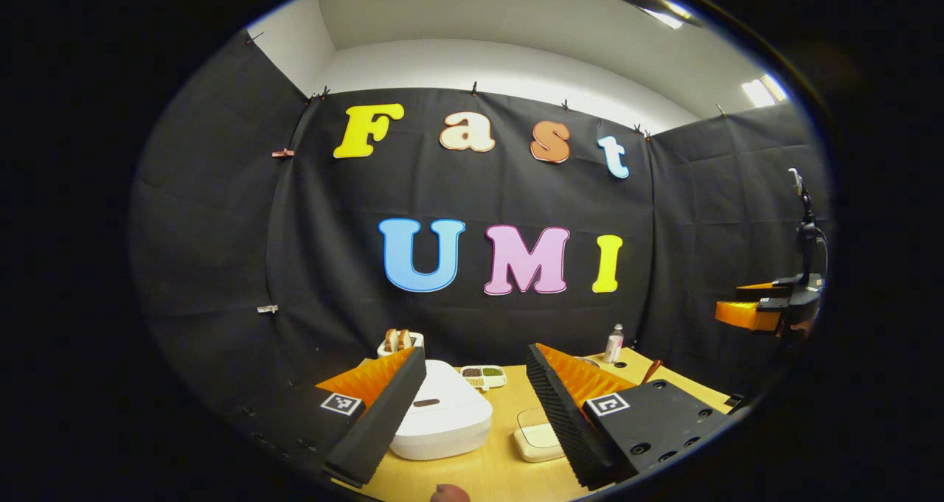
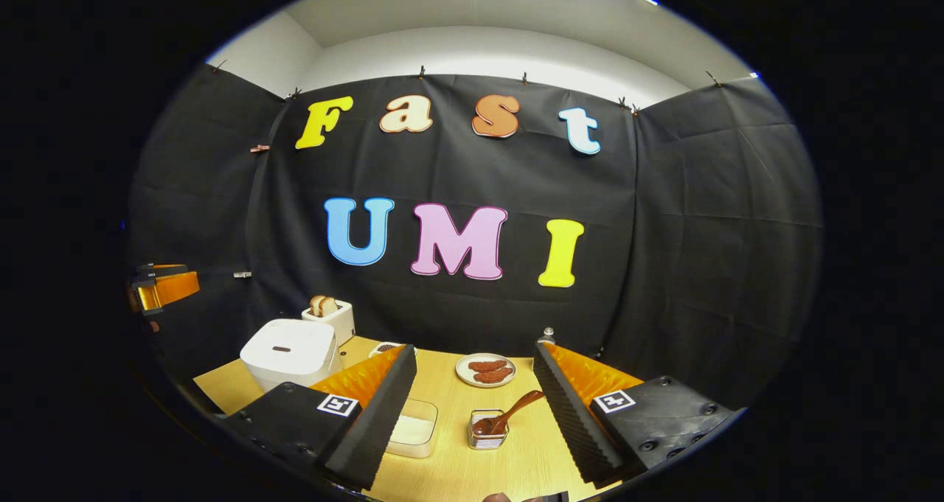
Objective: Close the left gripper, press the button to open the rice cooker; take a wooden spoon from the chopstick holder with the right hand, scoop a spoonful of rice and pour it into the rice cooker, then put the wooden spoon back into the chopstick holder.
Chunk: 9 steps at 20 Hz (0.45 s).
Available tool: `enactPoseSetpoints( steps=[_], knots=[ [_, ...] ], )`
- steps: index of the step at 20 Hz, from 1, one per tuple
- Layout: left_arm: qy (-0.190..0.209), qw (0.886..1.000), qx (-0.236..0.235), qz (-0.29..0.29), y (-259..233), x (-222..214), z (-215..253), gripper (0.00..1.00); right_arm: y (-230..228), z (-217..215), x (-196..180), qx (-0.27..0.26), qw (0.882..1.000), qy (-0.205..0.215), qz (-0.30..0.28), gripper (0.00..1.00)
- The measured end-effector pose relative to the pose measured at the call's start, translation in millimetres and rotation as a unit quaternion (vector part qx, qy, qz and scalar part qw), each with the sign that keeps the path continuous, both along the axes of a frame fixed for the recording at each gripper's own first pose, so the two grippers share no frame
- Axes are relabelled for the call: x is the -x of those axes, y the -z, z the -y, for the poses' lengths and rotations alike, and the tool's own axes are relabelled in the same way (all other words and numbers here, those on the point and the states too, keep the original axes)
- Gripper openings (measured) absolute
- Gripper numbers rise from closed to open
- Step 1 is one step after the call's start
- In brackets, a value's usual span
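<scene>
1. Left gripper view: white rounded-square rice cooker (image 1: pixel 441 419) sits on the light wooden table (image 1: pixel 501 465) toward its left edge, lid down, dark slot-shaped button on top facing up.
2. Same view: shallow clear container of white rice (image 1: pixel 538 436) just right of the cooker; a brown wooden spoon (image 1: pixel 652 371) handle pokes up near the table's right edge, leaning right.
3. Left gripper (image 1: pixel 472 413) hovers above the near edge, level, aimed at the back wall. Jaws wide apart, holding nothing; left finger overlaps the cooker in view, contact not clear.
4. Right gripper view: spoon (image 2: pixel 509 413) stands in a small clear square chopstick holder (image 2: pixel 487 430) mid-table, bowl down, handle tilted up-right.
5. Rice container (image 2: pixel 414 428) just left of the holder; cooker (image 2: pixel 289 354) at the far-left corner.
6. Right gripper (image 2: pixel 476 421) held level above the near edge, jaws spread wide, empty, apart from the spoon.
</scene>
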<state>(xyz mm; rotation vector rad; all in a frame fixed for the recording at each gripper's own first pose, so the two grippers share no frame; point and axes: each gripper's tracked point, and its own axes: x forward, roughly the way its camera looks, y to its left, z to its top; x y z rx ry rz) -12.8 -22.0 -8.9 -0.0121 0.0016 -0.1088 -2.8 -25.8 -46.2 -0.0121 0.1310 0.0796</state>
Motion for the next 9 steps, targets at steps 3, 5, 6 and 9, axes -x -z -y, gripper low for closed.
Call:
enactPoseSetpoints(
  steps=[3, 5, 6, 9],
  knots=[
    [-0.002, 1.000, -0.003, 0.000, -3, 5, -3, 0.95, -8, -1, 0, 0.003, 1.000, 0.003, 0.010, 0.99],
    [-0.003, 1.000, 0.000, -0.002, -3, 7, -6, 0.95, -10, -1, 1, 0.007, 1.000, 0.005, 0.014, 0.99],
    [-0.004, 1.000, 0.003, -0.005, -1, 7, -7, 0.95, -10, 0, 0, 0.009, 1.000, 0.006, 0.013, 0.99],
    [-0.011, 1.000, 0.005, -0.008, 0, 5, -16, 0.95, -9, 1, -2, 0.011, 1.000, 0.009, 0.012, 0.99]
  ],
)
